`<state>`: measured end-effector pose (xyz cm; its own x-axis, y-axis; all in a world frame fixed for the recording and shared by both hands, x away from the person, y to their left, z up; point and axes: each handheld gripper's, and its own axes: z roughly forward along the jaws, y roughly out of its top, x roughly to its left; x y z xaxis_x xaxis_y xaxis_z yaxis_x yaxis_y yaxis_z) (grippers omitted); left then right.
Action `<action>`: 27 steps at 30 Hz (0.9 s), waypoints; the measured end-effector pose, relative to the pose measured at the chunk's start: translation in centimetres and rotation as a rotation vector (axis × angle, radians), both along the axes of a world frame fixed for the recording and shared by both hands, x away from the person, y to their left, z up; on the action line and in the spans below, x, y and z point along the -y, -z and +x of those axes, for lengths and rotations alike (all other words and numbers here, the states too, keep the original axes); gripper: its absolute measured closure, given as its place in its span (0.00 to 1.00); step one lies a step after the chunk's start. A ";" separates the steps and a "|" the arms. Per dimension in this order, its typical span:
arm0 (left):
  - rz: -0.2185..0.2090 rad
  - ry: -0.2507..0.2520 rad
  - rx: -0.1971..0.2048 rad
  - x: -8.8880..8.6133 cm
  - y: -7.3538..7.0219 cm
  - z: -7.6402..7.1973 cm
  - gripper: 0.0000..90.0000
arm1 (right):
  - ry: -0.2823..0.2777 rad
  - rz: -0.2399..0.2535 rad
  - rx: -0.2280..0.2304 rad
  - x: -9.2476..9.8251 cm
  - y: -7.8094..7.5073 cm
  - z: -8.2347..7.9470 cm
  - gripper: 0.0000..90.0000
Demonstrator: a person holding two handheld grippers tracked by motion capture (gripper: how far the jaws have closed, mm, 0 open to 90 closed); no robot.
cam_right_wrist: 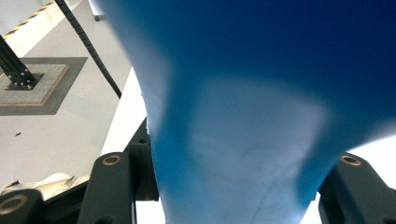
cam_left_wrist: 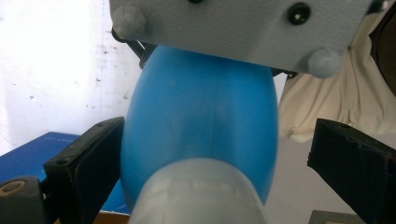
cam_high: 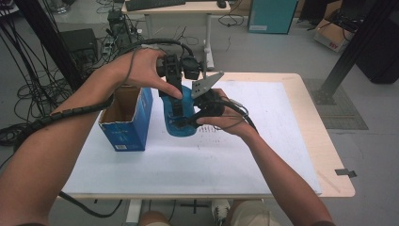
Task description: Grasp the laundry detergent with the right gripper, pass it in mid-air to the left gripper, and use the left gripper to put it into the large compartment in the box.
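over a white-topped table (cam_high: 263,155), you hold a blue balloon-like object (cam_high: 181,125) between your two grippers, both raised just above the tabletop near its far left part. your left gripper (cam_high: 176,89) comes down on it from above, your left hand (cam_high: 143,68) wrapped around the tool. in the left gripper view the blue object (cam_left_wrist: 201,121) swells between the two black jaws; the left jaw sits against its side, the right jaw stands apart from it, so that tool is spread wide and not clamped. your right gripper (cam_high: 197,115) meets the object from the right, its grey three-cornered plate (cam_high: 206,84) tilted up beside the left tool. in the right gripper view the object's narrow part (cam_right_wrist: 238,158) runs down between the jaws, which press in on both sides, gripping it. just left of the object stands an open blue cardboard box (cam_high: 127,117), its brown inside showing. cables (cam_high: 28,89) lie on the floor beyond the table's left edge.
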<state>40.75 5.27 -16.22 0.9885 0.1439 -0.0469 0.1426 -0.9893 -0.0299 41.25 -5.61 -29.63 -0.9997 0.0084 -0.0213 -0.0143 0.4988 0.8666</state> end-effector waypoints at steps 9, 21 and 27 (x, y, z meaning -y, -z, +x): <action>0.001 -0.002 0.013 -0.2 -0.2 -0.2 0.06 | -0.009 0.007 0.004 -0.2 0.0 0.0 0.47; 0.001 0.000 0.005 -0.4 -0.4 -0.4 0.06 | -0.013 0.013 0.008 -0.4 -0.2 0.0 0.48; -0.004 0.007 0.017 -0.4 -0.4 -0.5 0.06 | -0.012 0.014 0.007 -0.4 -0.3 -0.1 0.47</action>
